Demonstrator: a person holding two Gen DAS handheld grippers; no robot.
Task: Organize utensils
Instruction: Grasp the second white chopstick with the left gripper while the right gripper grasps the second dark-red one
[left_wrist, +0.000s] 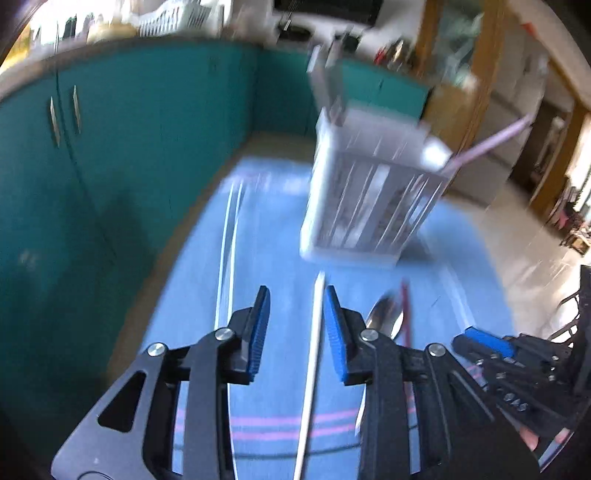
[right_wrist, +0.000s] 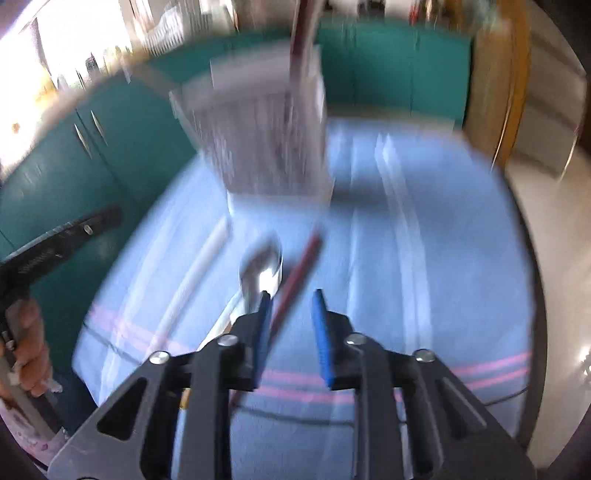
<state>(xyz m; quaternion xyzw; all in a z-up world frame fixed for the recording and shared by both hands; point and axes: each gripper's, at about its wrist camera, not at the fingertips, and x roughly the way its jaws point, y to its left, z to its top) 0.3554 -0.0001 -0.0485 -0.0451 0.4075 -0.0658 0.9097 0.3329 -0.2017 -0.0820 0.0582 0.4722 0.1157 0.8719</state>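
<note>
On blue pink-striped cloth beside teal cabinets: both claws parted, empty.

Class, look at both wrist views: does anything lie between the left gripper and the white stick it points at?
Nothing visible does. The white stick lies on the blue cloth between the left gripper's open fingers, untouched.

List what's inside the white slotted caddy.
White slotted caddy holds a pink straw sticking out and a dark red one; blur and slats hide anything lower.
</note>
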